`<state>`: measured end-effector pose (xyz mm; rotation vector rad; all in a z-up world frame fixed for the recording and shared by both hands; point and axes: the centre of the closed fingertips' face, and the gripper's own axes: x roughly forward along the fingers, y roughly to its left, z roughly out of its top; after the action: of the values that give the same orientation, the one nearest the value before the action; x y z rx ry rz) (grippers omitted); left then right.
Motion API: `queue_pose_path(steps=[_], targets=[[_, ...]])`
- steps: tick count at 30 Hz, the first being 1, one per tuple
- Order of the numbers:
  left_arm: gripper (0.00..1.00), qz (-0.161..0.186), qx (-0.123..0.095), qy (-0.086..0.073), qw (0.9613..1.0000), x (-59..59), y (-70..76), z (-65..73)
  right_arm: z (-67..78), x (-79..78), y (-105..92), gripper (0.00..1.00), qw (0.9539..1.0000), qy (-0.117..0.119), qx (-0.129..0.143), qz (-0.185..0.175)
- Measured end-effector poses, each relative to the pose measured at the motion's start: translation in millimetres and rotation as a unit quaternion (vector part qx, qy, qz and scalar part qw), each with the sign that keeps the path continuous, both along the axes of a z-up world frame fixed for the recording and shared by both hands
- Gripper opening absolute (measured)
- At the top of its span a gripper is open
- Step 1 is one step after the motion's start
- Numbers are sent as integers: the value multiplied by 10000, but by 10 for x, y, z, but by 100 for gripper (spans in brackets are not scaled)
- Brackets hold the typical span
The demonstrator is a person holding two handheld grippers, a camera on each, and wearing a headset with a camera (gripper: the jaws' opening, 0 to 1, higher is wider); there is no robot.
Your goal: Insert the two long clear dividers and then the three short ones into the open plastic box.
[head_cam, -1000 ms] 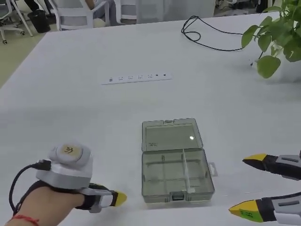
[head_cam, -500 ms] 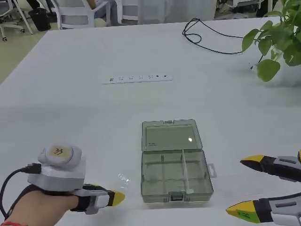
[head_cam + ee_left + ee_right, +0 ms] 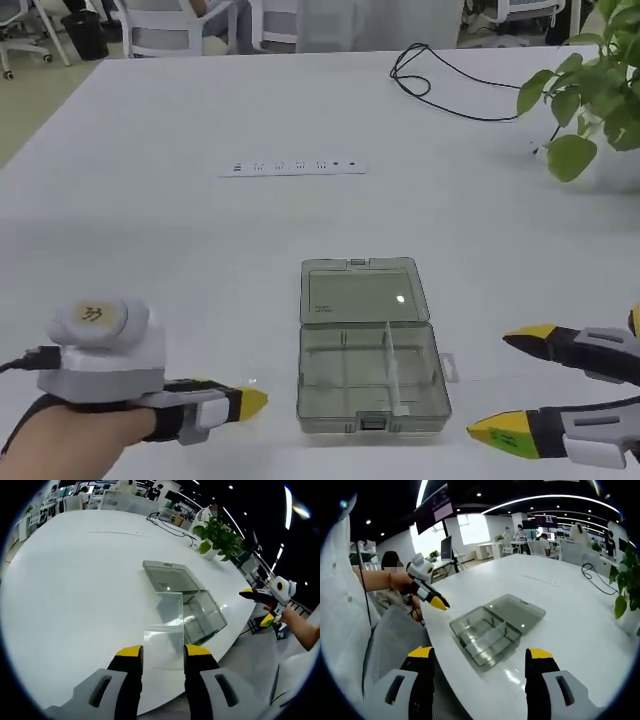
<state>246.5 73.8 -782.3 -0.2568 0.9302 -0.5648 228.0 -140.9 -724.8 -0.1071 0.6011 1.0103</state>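
The open clear plastic box (image 3: 305,385) lies near the table's front edge, its lid (image 3: 362,290) folded back flat. One clear divider (image 3: 392,362) stands inside it, running front to back. My left gripper (image 3: 252,402) sits left of the box, about level with its front. In the left gripper view my left gripper (image 3: 164,652) is shut on a clear divider (image 3: 164,640), with the box (image 3: 202,615) beyond. My right gripper (image 3: 512,385) is open to the right of the box. The right gripper view looks between the wide-apart fingers of my right gripper (image 3: 481,655) at the box (image 3: 487,630).
A white power strip (image 3: 292,167) lies on the table beyond the box. A black cable (image 3: 440,75) loops at the back, and a potted plant (image 3: 590,90) stands at the back right. Office chairs stand past the far edge. The table's near edge is close under both grippers.
My left hand has drawn back to the left while its yellow tip stays near the box's front left corner. The right gripper has edged slightly left and remains open.
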Motion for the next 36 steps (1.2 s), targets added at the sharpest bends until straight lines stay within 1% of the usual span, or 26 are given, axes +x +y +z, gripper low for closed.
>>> queue_pose_path(steps=[2, 6, 9, 11, 13, 14, 16, 17, 18, 19, 22, 25, 27, 29, 30, 31, 34, 35, 36], targets=[[30, 5, -41, -70, 10000, 19, -19, 50, 24, 21, 28, 74, 10000, 55, 13, -34], [30, 21, -198, -239, 9995, 59, -102, 201, 102, 54, 103, 72, 10000, 13, 53, -46], [30, 8, -289, -369, 9989, 85, -169, 298, 172, 72, 168, 70, 9999, 79, 94, -79], [30, 0, -364, -418, 9985, 114, -186, 331, 223, 86, 208, 69, 9998, 72, 147, -107], [30, -41, -420, -500, 9979, 130, -242, 388, 238, 86, 244, 69, 9989, 354, 171, -248], [30, -51, -436, -537, 9976, 138, -263, 410, 267, 102, 275, 69, 9986, 386, 219, -270], [30, -87, -540, -619, 9966, 154, -330, 472, 361, 126, 344, 69, 9986, 260, 382, -276], [30, -106, -577, -649, 9962, 157, -365, 502, 386, 130, 363, 67, 9984, 257, 417, -283], [30, -114, -590, -671, 9959, 161, -385, 519, 452, 152, 407, 66, 9980, 134, 541, -303], [30, -140, -628, -720, 9953, 167, -422, 551, 489, 156, 434, 66, 9977, 85, 600, -300], [30, -184, -717, -798, 9941, 188, -494, 601, 533, 167, 488, 65, 9969, 166, 673, -366], [30, -224, -803, -863, 9928, 195, -561, 647, 592, 221, 552, 63, 9945, 202, 846, -584], [30, -263, -824, -913, 9921, 193, -605, 670, 621, 234, 593, 59, 9932, 245, 931, -660], [30, -312, -860, -934, 9914, 189, -649, 690, 663, 281, 627, 54, 9907, 259, 1057, -818], [30, -326, -868, -943, 9912, 187, -663, 697, 665, 296, 632, 53, 9902, 276, 1070, -860], [30, -342, -875, -949, 9910, 184, -680, 703, 671, 313, 665, 51, 9886, 333, 1110, -960], [30, -388, -924, -999, 9899, 186, -735, 750, 708, 332, 753, 39, 9845, 417, 1301, -1102], [30, -405, -949, -1016, 9895, 182, -761, 773, 694, 337, 763, 37, 9837, 464, 1289, -1162], [30, -419, -960, -1039, 9891, 184, -775, 785, 683, 353, 779, 36, 9813, 524, 1338, -1281]])
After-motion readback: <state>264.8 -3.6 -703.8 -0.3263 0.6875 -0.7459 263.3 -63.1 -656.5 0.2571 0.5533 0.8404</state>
